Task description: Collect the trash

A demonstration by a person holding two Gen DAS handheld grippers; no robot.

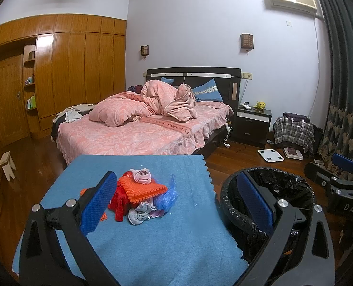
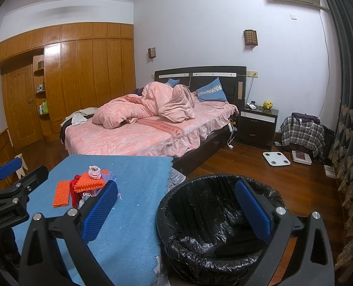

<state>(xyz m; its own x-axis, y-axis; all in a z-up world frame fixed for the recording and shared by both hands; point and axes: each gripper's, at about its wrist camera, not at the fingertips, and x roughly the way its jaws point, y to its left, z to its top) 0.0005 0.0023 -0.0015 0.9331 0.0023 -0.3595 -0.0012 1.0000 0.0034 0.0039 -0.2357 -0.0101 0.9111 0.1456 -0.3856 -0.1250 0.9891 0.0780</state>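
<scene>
Fingers [image 1: 97, 205] of the left gripper [image 1: 176, 202] are standing wide apart and holding nothing; those of the right gripper [image 2: 176, 207] are likewise spread and empty. Left gripper is hovering over the near part of the bench [image 1: 152, 250], its left pad sitting just in front of the trash pile [image 1: 143, 195]. That pile — orange knobbly pieces, a red scrap, a pink rolled wad, a blue plastic tuft and grey crumpled cloth — is lying heaped on the blue cloth near the bench's middle. Right gripper is hanging over the bin [image 2: 200, 226], which is standing just beside the bench's right edge and is lined with a black bag; no trash is showing inside it. Beyond the bench a bed [image 1: 138, 138] with pink bedding is occupying the room's centre — a nightstand [image 1: 251, 124] beside it, a wooden wardrobe [image 1: 64, 71] along the left wall.
</scene>
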